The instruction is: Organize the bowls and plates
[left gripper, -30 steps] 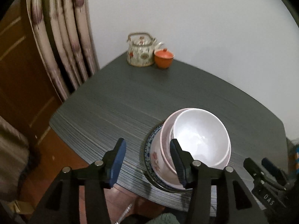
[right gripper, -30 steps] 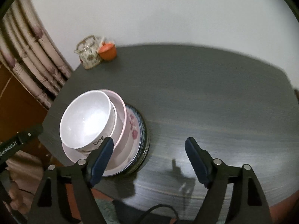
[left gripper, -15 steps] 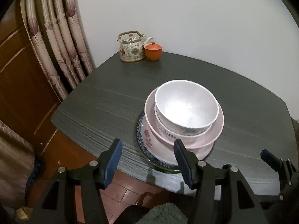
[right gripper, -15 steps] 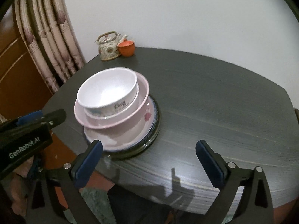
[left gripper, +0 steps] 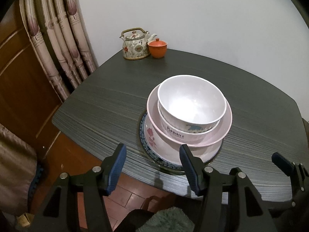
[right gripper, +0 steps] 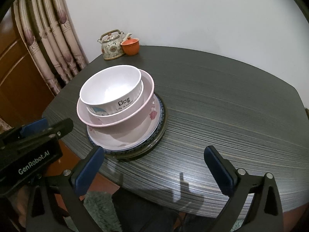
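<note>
bowls (left gripper: 191, 104) sit nested on plates (right gripper: 135, 135) on the table (right gripper: 222, 106); left gripper (left gripper: 152, 168) and right gripper (right gripper: 154, 166) both hang spread, holding nothing.

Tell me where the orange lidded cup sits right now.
The orange lidded cup stands at the table's far corner by the wall, touching or nearly touching the floral teapot on that teapot's right in both wrist views, well beyond the stacked bowls.

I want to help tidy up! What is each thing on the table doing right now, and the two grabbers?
Top white bowl: upright, empty, nested in the stack.
Pink bowl: upright, under it.
Plates: stacked flat at the bottom.
Teapot: lid on.
Orange cup: lid on.
Left gripper: open, empty.
Right gripper: open, empty.
</note>
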Motion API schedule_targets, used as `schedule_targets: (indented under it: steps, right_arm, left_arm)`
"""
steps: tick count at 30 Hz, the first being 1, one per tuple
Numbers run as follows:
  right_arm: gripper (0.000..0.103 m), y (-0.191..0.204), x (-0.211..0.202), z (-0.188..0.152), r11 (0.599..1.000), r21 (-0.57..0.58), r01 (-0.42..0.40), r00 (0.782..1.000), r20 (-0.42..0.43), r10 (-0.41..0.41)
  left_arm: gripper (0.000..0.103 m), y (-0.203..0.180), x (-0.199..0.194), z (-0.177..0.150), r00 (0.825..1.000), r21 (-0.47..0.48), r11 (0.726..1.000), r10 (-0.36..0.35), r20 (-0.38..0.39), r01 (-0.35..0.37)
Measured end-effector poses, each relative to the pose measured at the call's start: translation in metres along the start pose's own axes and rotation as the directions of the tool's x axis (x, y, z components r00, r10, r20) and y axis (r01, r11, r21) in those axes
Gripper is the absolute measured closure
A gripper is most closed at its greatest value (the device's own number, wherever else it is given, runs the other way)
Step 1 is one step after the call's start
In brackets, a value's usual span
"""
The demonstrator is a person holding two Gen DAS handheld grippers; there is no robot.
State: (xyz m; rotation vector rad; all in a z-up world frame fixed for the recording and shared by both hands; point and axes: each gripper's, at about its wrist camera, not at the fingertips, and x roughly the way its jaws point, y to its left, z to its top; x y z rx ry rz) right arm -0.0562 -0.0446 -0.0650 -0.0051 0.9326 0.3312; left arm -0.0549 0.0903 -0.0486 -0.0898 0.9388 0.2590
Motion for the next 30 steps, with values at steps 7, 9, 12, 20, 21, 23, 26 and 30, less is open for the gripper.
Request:
schedule_targets:
  steps: [7,9,12,20,21,23,26,30]
  right_arm:
    - [0.001,0.0001,0.0045,-0.0038,1.000,0.004,-0.001,1.000,-0.022,0.001]
    - [0.001,0.0008,0.0041,-0.0046,1.000,0.005,-0.001,1.000,-0.025,0.001]
    - [0.001,0.0026,0.0040,-0.0047,1.000,0.000,0.000,1.000,-0.025,0.000]
    - [0.001,0.0047,0.0036,-0.0076,1.000,0.000,0.000,0.999,-0.033,0.000]
    - [0.001,0.0046,0.0036,-0.0081,1.000,0.002,-0.001,0.999,-0.034,0.001]
    - [0.001,0.0048,0.0034,-0.0079,1.000,0.001,-0.001,0.999,-0.035,0.001]
    - [0.001,0.0063,0.0024,-0.0083,1.000,-0.002,-0.002,0.999,-0.035,0.002]
    - [0.001,0.0086,0.0013,-0.0092,1.000,-0.012,0.000,1.000,-0.029,0.000]
  left_arm:
    - [0.045,-0.0021,0.0023,-0.0016,1.000,0.006,1.000,-0.002,-0.013,0.002]
    - [0.045,-0.0034,0.0032,-0.0027,1.000,0.011,1.000,-0.006,-0.017,0.006]
    - [0.045,-0.0052,0.0034,-0.0042,1.000,0.016,1.000,-0.011,-0.020,0.011]
    - [0.045,-0.0055,0.0034,-0.0043,1.000,0.019,1.000,-0.016,-0.019,0.016]
    - [0.045,-0.0052,0.0037,-0.0046,1.000,0.019,1.000,-0.016,-0.019,0.016]
    - [0.045,-0.0044,0.0032,-0.0049,1.000,0.020,1.000,-0.019,-0.018,0.019]
    - [0.045,-0.0035,0.0032,-0.0046,1.000,0.017,1.000,-0.018,-0.015,0.018]
    - [0.045,-0.0032,0.0023,-0.0053,1.000,0.019,1.000,-0.018,-0.011,0.018]
